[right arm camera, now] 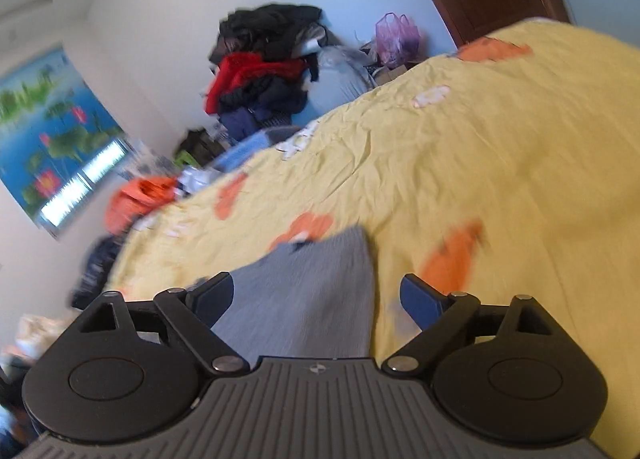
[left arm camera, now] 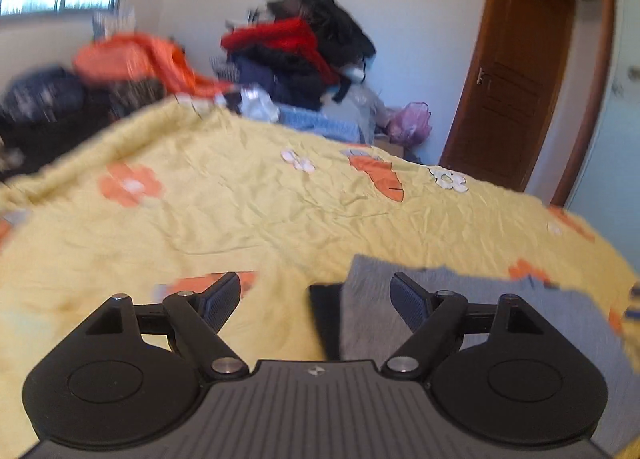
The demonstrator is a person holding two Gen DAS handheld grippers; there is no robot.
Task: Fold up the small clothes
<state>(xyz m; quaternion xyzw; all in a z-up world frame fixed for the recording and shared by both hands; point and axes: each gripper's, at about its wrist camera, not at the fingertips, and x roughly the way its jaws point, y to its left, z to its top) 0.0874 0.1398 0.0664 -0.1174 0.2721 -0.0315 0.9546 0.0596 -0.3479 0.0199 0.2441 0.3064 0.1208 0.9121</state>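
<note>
A small grey garment (left arm camera: 372, 307) lies flat on the yellow flowered bedspread (left arm camera: 240, 211), with a dark edge at its left side. My left gripper (left arm camera: 316, 299) hovers over that left edge, jaws wide apart and nothing pressed between them. In the right wrist view the same grey garment (right arm camera: 308, 299) spreads under my right gripper (right arm camera: 318, 299), whose jaws also stand wide with the cloth lying loose below them. Both views are blurred by motion.
The bedspread (right arm camera: 480, 159) covers the whole bed. A heap of black and red clothes (left arm camera: 304, 55) stands at the wall beyond it, orange clothing (left arm camera: 132, 59) to its left, a purple plastic bag (left arm camera: 412, 123) and a brown door (left arm camera: 516, 87) to the right.
</note>
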